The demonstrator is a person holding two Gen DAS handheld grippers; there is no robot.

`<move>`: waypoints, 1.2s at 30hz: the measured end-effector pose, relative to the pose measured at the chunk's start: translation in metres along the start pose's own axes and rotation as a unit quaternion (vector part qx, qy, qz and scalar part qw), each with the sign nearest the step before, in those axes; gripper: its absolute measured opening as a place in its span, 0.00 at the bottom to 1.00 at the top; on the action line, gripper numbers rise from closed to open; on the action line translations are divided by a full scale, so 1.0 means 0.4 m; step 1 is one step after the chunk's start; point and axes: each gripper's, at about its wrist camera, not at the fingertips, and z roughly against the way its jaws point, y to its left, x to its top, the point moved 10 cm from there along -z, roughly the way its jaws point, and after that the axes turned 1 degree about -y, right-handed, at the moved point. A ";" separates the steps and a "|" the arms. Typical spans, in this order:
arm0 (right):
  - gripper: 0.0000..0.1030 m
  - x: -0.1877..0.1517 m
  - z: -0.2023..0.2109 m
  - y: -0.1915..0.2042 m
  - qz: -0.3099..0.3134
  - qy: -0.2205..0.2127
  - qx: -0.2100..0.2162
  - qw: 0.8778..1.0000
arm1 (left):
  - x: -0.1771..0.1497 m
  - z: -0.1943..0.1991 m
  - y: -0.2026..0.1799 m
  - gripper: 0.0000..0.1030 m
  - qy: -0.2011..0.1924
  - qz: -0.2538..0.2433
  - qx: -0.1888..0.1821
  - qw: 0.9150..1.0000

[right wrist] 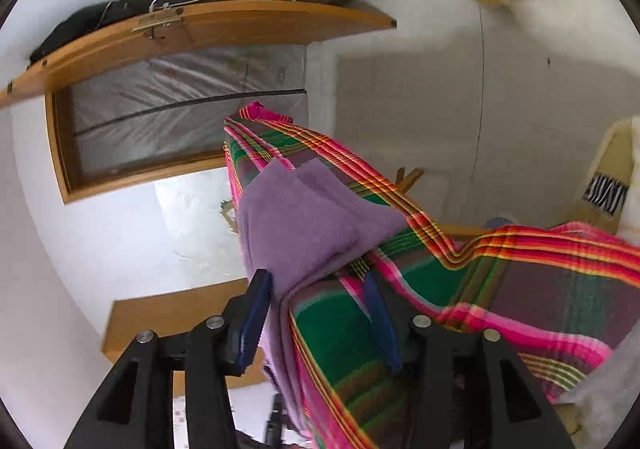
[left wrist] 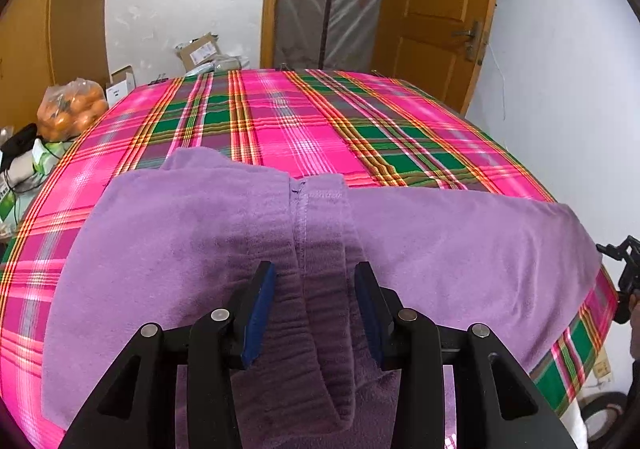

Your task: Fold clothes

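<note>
Purple garment [left wrist: 200,249] lies folded across plaid-covered table [left wrist: 304,129]. Left gripper [left wrist: 315,289] spread, pads clear of the waistband strip between them. Right gripper [right wrist: 316,289] spread astride the table edge (view tilted, blurred; garment's near end cut off below).

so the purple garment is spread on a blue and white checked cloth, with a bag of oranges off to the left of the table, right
Not quite: the cloth is wrong. In the left wrist view the purple garment lies on a pink and green plaid cloth, not a blue and white checked one. The rest holds: the bag of oranges sits off the table's left side.
</note>
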 end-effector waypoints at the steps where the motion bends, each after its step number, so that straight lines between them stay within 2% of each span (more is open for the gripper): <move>1: 0.49 0.002 -0.009 0.002 -0.003 0.003 0.004 1.000 | 0.000 -0.001 0.000 0.40 0.000 0.000 0.000 1.000; 4: 0.49 0.013 -0.024 0.004 -0.009 -0.001 0.014 1.000 | 0.000 -0.003 -0.002 0.41 0.001 0.001 -0.001 1.000; 8: 0.43 0.035 -0.006 0.028 -0.011 -0.042 0.053 0.998 | 0.000 -0.003 -0.003 0.41 0.001 0.004 -0.002 1.000; 13: 0.38 0.038 0.018 0.054 -0.003 -0.067 0.075 0.995 | -0.001 -0.004 -0.003 0.41 0.001 0.007 -0.005 1.000; 15: 0.36 0.036 0.015 0.064 0.006 -0.072 0.070 0.995 | -0.001 -0.004 -0.003 0.41 0.001 0.007 -0.006 1.000; 20: 0.30 0.038 -0.031 0.068 0.034 -0.069 0.018 0.997 | -0.001 -0.003 0.001 0.41 0.000 0.010 -0.010 1.000; 26: 0.13 0.034 -0.029 0.145 0.128 -0.097 -0.009 0.987 | -0.001 -0.002 0.001 0.41 -0.002 0.014 -0.013 1.000; 36: 0.09 -0.086 -0.024 0.353 0.264 -0.087 0.003 0.961 | 0.000 0.002 0.002 0.41 -0.006 0.022 -0.022 0.999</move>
